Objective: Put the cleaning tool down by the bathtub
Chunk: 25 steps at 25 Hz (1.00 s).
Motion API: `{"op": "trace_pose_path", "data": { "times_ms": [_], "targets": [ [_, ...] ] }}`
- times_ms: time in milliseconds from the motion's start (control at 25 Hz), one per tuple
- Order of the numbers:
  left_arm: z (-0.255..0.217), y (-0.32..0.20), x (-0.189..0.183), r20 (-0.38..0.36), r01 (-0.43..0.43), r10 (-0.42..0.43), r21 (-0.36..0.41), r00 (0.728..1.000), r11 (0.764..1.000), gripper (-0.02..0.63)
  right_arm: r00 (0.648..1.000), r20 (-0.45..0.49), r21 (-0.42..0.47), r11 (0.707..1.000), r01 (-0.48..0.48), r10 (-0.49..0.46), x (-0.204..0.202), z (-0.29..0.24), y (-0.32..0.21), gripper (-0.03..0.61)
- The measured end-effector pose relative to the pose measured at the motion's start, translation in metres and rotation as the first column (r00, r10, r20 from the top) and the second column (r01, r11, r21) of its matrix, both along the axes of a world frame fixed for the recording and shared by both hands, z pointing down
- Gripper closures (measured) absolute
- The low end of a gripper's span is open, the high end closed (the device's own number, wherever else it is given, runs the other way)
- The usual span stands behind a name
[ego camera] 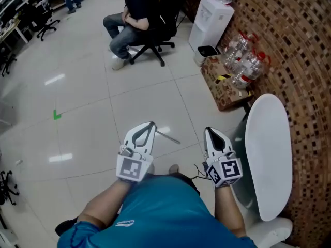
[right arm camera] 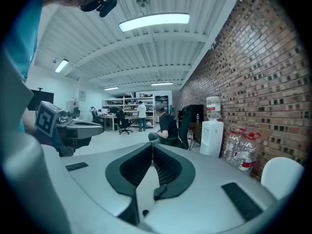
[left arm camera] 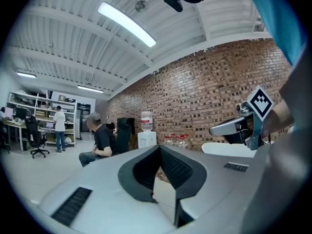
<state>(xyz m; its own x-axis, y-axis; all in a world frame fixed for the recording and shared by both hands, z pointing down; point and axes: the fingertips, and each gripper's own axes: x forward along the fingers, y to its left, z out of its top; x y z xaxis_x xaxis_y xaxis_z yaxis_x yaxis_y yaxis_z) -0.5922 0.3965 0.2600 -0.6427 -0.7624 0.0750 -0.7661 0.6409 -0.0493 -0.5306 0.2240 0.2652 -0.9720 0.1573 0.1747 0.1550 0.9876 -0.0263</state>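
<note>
Both grippers are held side by side at waist height over the tiled floor, pointing forward. My left gripper (ego camera: 152, 123) (left arm camera: 159, 147) has its jaws together at the tips and holds nothing. My right gripper (ego camera: 209, 130) (right arm camera: 151, 144) is also shut and empty, with only a thin slit between its tips. The white bathtub (ego camera: 266, 154) (right arm camera: 282, 172) stands just right of the right gripper, along the brick wall. A thin grey rod (ego camera: 168, 137) lies on the floor between the grippers. Whether it is the cleaning tool I cannot tell.
A person sits in a black office chair (ego camera: 150, 43) ahead. A white water dispenser (ego camera: 209, 22) and a cardboard box with large water bottles (ego camera: 235, 81) stand against the brick wall (ego camera: 300, 45) beyond the tub. A green tape mark (ego camera: 57, 115) is on the floor at left.
</note>
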Motion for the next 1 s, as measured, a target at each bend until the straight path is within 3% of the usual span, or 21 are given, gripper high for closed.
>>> {"op": "trace_pose_path", "data": {
  "times_ms": [280,600,800,1000],
  "targets": [
    [0.019,-0.005,-0.002,-0.012,0.121,-0.121,-0.005,0.993,0.993,0.614,0.990,-0.031,0.007,0.990,0.141,-0.141,-0.026,0.027,-0.009,0.531],
    [0.074,-0.011,-0.028,-0.048,0.112,-0.114,-0.028,0.992,0.993,0.614,0.967,-0.133,0.036,0.973,0.226,-0.220,-0.062,0.097,0.003,0.531],
    [0.134,-0.009,-0.046,-0.058,0.135,-0.137,-0.038,0.989,0.990,0.614,0.928,-0.194,0.056,0.941,0.335,-0.319,-0.088,0.165,0.023,0.515],
    [0.228,-0.007,-0.055,-0.121,0.202,-0.202,-0.019,0.972,0.979,0.614,0.868,-0.289,0.066,0.897,0.438,-0.403,-0.109,0.263,0.033,0.497]
  ]
}}
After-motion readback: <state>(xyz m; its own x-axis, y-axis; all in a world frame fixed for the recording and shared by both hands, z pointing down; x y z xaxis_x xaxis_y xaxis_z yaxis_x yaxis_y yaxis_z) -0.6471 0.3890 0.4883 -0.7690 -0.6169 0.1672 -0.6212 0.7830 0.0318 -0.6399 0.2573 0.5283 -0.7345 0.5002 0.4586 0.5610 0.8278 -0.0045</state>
